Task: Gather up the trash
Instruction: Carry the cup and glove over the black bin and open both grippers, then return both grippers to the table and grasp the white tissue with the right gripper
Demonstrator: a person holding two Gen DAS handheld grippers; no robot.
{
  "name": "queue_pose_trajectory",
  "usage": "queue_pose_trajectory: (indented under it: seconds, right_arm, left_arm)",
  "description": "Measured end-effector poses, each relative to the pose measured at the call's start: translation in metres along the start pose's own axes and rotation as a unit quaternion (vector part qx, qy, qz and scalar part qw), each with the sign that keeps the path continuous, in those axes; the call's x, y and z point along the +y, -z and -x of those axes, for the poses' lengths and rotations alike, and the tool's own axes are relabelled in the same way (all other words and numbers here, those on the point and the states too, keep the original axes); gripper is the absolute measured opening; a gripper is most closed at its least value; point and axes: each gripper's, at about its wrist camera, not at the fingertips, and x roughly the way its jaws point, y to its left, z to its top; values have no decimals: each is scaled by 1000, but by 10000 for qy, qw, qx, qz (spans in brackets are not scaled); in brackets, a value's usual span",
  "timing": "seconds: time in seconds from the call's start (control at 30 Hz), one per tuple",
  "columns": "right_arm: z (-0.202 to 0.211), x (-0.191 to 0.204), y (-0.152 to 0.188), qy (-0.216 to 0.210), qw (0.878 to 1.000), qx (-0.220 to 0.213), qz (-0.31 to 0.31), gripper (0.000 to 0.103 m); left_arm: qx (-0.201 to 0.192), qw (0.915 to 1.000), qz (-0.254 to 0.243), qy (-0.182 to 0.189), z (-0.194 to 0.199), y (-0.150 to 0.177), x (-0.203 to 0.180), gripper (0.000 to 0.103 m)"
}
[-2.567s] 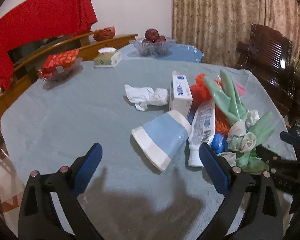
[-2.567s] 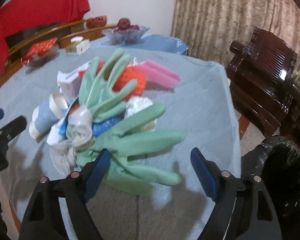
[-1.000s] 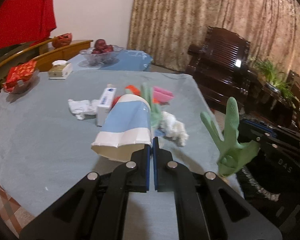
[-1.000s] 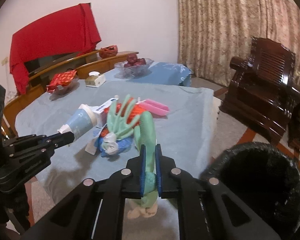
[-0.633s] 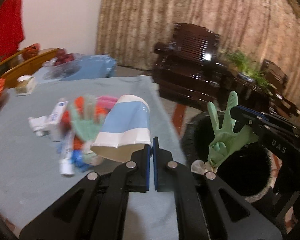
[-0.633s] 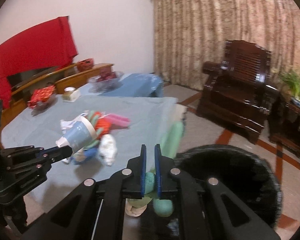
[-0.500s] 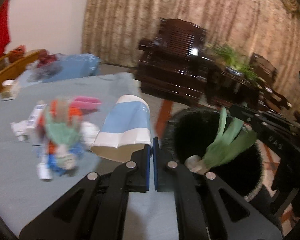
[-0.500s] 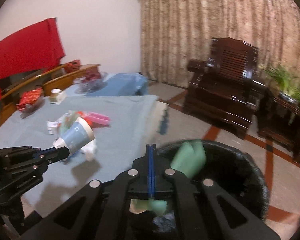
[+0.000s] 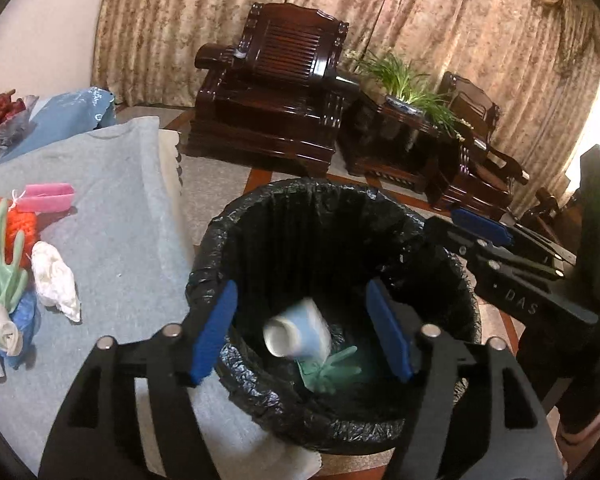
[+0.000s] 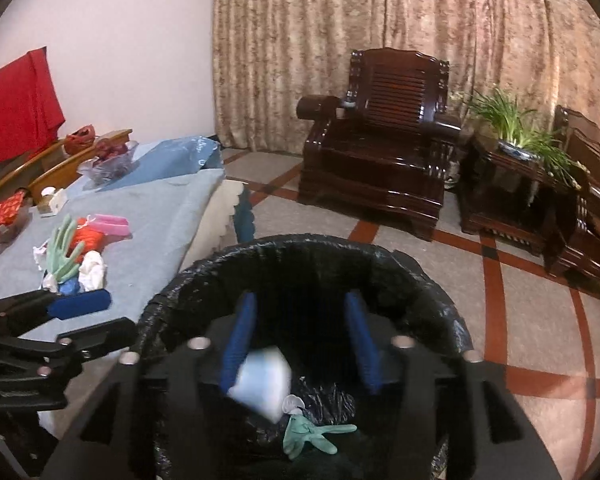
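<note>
A black-lined trash bin (image 9: 284, 208) stands on the floor beside the table; it also shows in the right wrist view (image 10: 300, 246). My left gripper (image 9: 302, 332) is open over the bin. A blue and white paper cup (image 9: 296, 334) falls blurred inside it, seen too in the right wrist view (image 10: 260, 384). A green glove (image 10: 312, 436) lies on the bin's bottom, also in the left wrist view (image 9: 328, 368). My right gripper (image 10: 300, 340) is open above the bin, empty.
On the grey-blue tablecloth (image 9: 112, 216) remain another green glove (image 9: 0, 276), an orange mesh item (image 9: 20, 220), a pink packet (image 9: 48, 196) and a white wad (image 9: 56, 276). Dark wooden armchairs (image 10: 380, 136) and a potted plant (image 10: 520, 132) stand behind.
Both grippers swung from the table to over the bin. The right one opened and dropped the green glove in. The left one opened and the paper cup is falling in.
</note>
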Motion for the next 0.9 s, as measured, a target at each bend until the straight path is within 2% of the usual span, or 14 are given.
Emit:
queue_pose_trajectory:
  seconds: [0.03, 0.1, 0.17, 0.3, 0.4, 0.5, 0.57, 0.77, 0.9]
  right_arm:
    - [0, -3, 1, 27, 10000, -9, -18, 70]
    - [0, -4, 2, 51, 10000, -50, -33, 80]
    - [1, 0, 2, 89, 9999, -107, -40, 97]
    - [0, 14, -1, -113, 9998, -152, -104, 97]
    - [-4, 33, -5, -333, 9993, -180, -29, 97]
    - [-8, 61, -8, -596, 9979, -226, 146, 97]
    - [-11, 80, -10, -769, 9964, -257, 244, 97]
    - [-27, 141, -18, -1255, 9902, -344, 517, 97]
    - [-44, 180, -21, -1495, 9858, -354, 676, 97]
  left_arm:
    - [-9, 10000, 10, -16, 1, -1, 0, 69]
    - [-55, 9999, 25, -125, 7, -3, -1, 74]
    - [-136, 9995, 83, -280, 19, -2, 7, 78]
    - [-453, 9949, 253, -864, 50, 0, 34, 85]
    - [-636, 9883, 391, -1332, 72, 3, 58, 86]
    - [-810, 9784, 589, -1806, 98, 9, 87, 86]
    - [-907, 9688, 711, -2196, 116, 15, 107, 86]
    - [-929, 9496, 1019, -2814, 139, 30, 148, 85]
    - [-889, 9429, 1168, -2988, 142, 41, 170, 82]
